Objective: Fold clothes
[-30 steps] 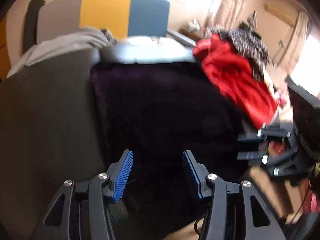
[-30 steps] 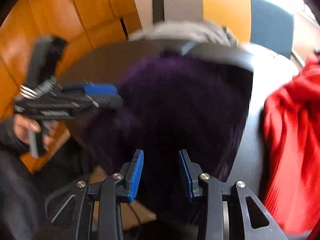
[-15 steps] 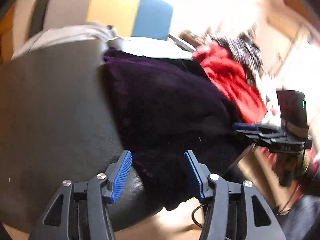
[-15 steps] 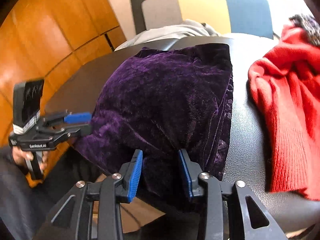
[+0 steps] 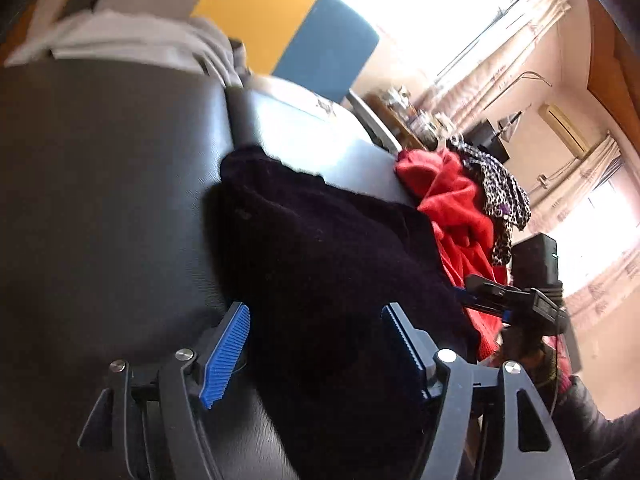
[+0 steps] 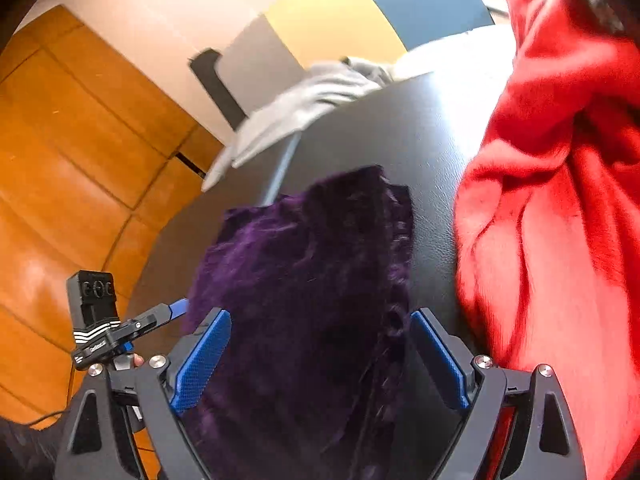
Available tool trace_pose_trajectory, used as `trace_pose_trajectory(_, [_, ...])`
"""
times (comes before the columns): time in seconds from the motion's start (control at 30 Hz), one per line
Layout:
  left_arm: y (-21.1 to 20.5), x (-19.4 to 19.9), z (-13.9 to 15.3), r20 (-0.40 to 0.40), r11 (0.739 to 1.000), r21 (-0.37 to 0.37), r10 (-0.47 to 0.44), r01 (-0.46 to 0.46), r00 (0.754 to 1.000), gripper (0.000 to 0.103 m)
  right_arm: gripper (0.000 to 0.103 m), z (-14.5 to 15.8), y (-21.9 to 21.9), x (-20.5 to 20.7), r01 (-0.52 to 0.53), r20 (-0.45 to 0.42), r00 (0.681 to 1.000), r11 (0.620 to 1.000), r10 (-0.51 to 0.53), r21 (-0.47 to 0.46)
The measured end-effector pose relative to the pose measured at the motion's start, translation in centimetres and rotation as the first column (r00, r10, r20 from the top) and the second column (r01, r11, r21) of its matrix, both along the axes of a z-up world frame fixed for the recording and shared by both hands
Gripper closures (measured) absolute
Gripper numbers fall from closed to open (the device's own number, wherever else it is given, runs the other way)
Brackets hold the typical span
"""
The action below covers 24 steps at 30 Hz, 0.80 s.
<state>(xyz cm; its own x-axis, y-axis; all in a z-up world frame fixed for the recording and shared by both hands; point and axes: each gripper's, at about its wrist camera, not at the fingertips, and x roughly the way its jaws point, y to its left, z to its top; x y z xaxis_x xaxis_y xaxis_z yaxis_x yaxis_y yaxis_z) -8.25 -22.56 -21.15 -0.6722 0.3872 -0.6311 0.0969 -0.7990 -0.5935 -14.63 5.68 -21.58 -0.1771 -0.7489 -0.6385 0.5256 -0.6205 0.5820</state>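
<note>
A: Both your grippers just let go. Left gripper (image 5: 316, 344) jaws have just been opening and now stand wide, pads off the cloth. The velvet (image 5: 320, 264) lies between them, not pinched.

B: Right one?

A: Same. Right gripper (image 6: 320, 356) was narrow on the cloth half a second ago; its jaws have just been opening and now stand wide. The velvet's near edge runs between the pads, loose.

B: So the fold is laid?

A: Looks like it. The velvet took up more of the table (image 6: 400, 132) a second ago; now it sits as a narrower, thicker pad. I'd call that one fold placed and released. Next you likely re-grip for another fold or move on.

B: Where's it sitting?

A: Near edge of the black table, front part hanging over the rim toward you. Dark purple, crushed pile, edges a bit uneven, far corner humped.

B: Beyond it?

A: Red sweater (image 6: 552, 208) heaped to the right, apart from the velvet. Grey garment (image 6: 304, 100) at the far edge.
</note>
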Motion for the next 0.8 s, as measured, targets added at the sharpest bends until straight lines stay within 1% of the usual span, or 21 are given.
trace_pose_trajectory(0.03, [0.1,-0.5,-0.3,-0.001,1.0,0.022,-0.011,0.011,1.0,0.033,0.011,-0.3,-0.5,-0.4,-0.011,0.003,1.0,1.0,0.011,0.006])
trace_pose_trajectory(0.1, [0.6,-1.2,-0.6,-0.015,0.998,0.06,-0.029,0.03,0.999,0.03,0.007,-1.0,-1.6,-1.3,-0.032,0.009,0.999,0.999,0.032,0.018])
trace_pose_trajectory(0.17, [1.1,-1.9,-0.9,-0.009,0.997,0.069,-0.042,0.043,0.999,0.03,0.0,-1.4,-2.7,-1.7,-0.072,0.016,0.997,0.997,0.071,0.011])
trace_pose_trajectory(0.23, [1.6,-1.9,-0.9,0.001,0.997,0.064,-0.042,0.042,0.999,0.031,0.0,-1.5,-3.6,-1.5,-0.112,0.008,0.994,0.993,0.111,0.035])
trace_pose_trajectory(0.27, [1.6,-1.8,-1.0,0.008,0.997,0.06,-0.039,0.038,0.999,0.036,0.0,-1.5,-3.7,-1.1,-0.129,-0.004,0.992,0.99,0.13,0.057])
trace_pose_trajectory(0.3, [1.7,-1.8,-1.1,0.015,0.998,0.056,-0.035,0.035,0.999,0.041,0.002,-1.4,-3.8,-0.7,-0.146,-0.018,0.989,0.986,0.148,0.078])
trace_pose_trajectory(0.33, [1.7,-1.7,-1.2,0.019,0.998,0.061,-0.028,0.027,0.999,0.052,0.009,-1.3,-3.8,-0.3,-0.147,-0.043,0.987,0.982,0.153,0.118])
trace_pose_trajectory(0.37, [1.4,-1.5,-1.4,0.023,0.997,0.071,-0.018,0.017,1.0,0.061,0.035,-1.1,-3.6,0.3,-0.145,-0.066,0.985,0.978,0.156,0.152])
trace_pose_trajectory(0.4, [1.3,-1.1,-1.3,0.021,0.997,0.073,-0.007,0.005,1.0,0.067,0.05,-0.9,-3.4,1.0,-0.146,-0.082,0.983,0.974,0.162,0.172])
trace_pose_trajectory(0.43, [1.2,-0.5,-1.1,0.014,0.997,0.071,0.006,-0.007,1.0,0.072,0.053,-0.7,-3.3,1.5,-0.141,-0.094,0.982,0.972,0.161,0.186])
trace_pose_trajectory(0.47, [1.1,0.0,-0.8,0.008,0.997,0.069,0.019,-0.019,1.0,0.075,0.056,-0.5,-3.3,2.0,-0.132,-0.105,0.982,0.972,0.155,0.194])
trace_pose_trajectory(0.5, [1.0,0.5,-0.6,0.001,0.997,0.066,0.032,-0.032,1.0,0.075,0.059,-0.3,-3.4,2.6,-0.129,-0.121,0.98,0.969,0.157,0.208])
trace_pose_trajectory(0.57, [0.9,2.2,0.1,-0.016,0.998,0.029,0.063,-0.062,0.998,0.077,0.064,0.2,-4.1,3.9,-0.136,-0.153,0.973,0.962,0.175,0.238])
trace_pose_trajectory(0.67, [-0.8,6.2,1.0,-0.042,0.989,0.007,0.146,-0.146,0.988,0.077,0.067,1.0,-6.1,5.7,-0.191,-0.177,0.954,0.944,0.244,0.27])
trace_pose_trajectory(0.73, [-2.7,9.4,1.4,-0.054,0.976,-0.003,0.218,-0.219,0.974,0.077,0.068,1.4,-8.1,6.5,-0.248,-0.173,0.939,0.933,0.298,0.261])
trace_pose_trajectory(0.8, [-5.3,12.9,1.9,-0.07,0.951,-0.01,0.309,-0.31,0.949,0.077,0.068,1.7,-11.9,7.3,-0.331,-0.165,0.912,0.912,0.376,0.243])
